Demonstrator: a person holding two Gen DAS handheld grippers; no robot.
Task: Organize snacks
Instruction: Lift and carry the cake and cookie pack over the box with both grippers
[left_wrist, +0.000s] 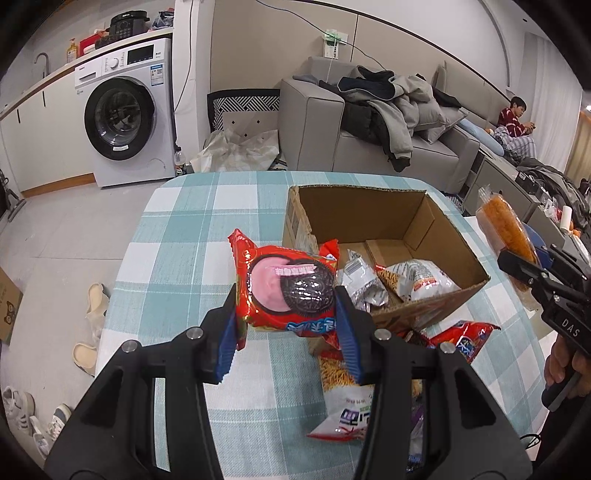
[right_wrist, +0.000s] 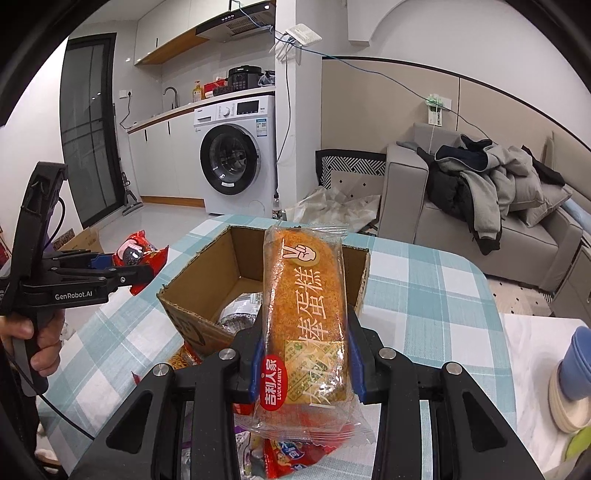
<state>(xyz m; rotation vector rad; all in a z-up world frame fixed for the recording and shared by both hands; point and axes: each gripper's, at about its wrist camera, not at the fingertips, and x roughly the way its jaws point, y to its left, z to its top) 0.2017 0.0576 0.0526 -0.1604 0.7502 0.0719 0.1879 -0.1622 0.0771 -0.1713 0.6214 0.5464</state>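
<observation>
My left tongs (left_wrist: 286, 295) clamp a red cookie packet (left_wrist: 286, 291) just left of the cardboard box (left_wrist: 436, 295); my right tongs (right_wrist: 304, 350) grip an orange cake bar (right_wrist: 306, 310) before the box, above the bench (left_wrist: 177, 258).

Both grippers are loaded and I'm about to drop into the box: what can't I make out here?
- Box floor: right wrist view, cake pack covers most of it.
- Snacks on the table: left wrist view, left gripper hides them; the bottom edge cuts them off.
- Right gripper fingertips: left wrist view, too edge-on.
</observation>
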